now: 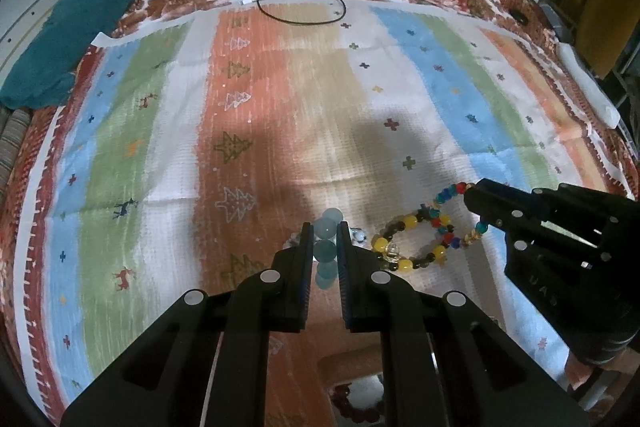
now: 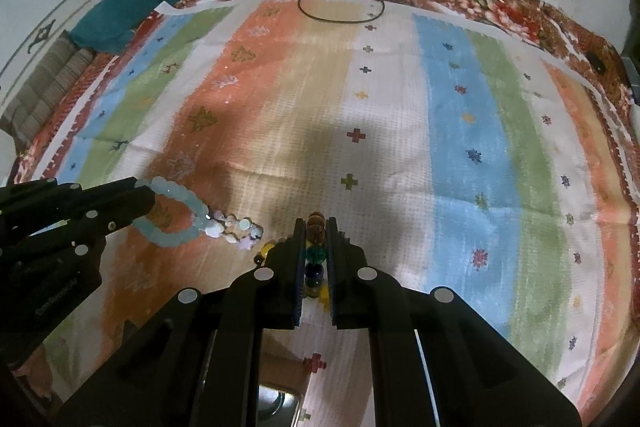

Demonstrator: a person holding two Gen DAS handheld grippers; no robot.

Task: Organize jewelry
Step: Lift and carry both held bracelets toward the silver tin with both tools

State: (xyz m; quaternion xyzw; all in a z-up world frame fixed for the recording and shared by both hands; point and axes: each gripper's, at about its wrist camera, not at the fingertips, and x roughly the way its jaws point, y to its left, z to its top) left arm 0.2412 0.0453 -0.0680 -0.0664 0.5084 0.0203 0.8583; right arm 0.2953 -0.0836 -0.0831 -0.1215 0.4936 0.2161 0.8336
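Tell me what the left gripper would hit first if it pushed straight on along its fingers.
Probably the striped cloth: the left gripper, shut on the pale blue bracelet, points down at bare fabric, though depth is unclear.

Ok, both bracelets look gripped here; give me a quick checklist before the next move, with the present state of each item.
1. Left hand-held gripper shut on blue bracelet: ok.
2. Right hand-held gripper shut on multicolour bracelet: ok.
3. Bracelets apart from each other: cannot tell.
4. Both bracelets fully off the mat: cannot tell.
5. Cable away from both bracelets: ok.
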